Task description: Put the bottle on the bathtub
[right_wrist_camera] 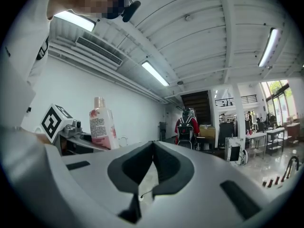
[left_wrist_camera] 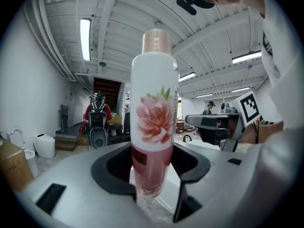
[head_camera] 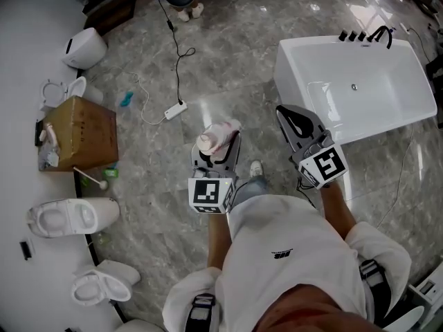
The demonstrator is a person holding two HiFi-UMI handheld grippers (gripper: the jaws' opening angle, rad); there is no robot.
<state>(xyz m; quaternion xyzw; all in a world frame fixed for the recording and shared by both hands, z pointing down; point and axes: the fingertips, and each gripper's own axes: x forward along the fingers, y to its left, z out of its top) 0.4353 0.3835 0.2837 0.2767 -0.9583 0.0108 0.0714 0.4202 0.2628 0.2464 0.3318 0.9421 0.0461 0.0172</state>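
A white bottle (head_camera: 220, 133) with a pink flower label and a beige cap stands upright between the jaws of my left gripper (head_camera: 219, 151), which is shut on its reddish lower part. In the left gripper view the bottle (left_wrist_camera: 154, 122) fills the middle, its base clamped in the left gripper (left_wrist_camera: 152, 175). The white bathtub (head_camera: 387, 109) stands on the floor at the upper right. My right gripper (head_camera: 289, 116) hovers at the tub's near left corner, shut and holding nothing. In the right gripper view its jaws (right_wrist_camera: 152, 148) meet at the tips, and the bottle (right_wrist_camera: 102, 122) shows at the left.
A black faucet set (head_camera: 367, 34) sits on the tub's far rim. Toilets (head_camera: 69, 216) and a cardboard box (head_camera: 79, 133) line the left wall. A power strip (head_camera: 174, 109) with its cable lies on the grey marble floor. The person's shoe (head_camera: 256, 168) shows below.
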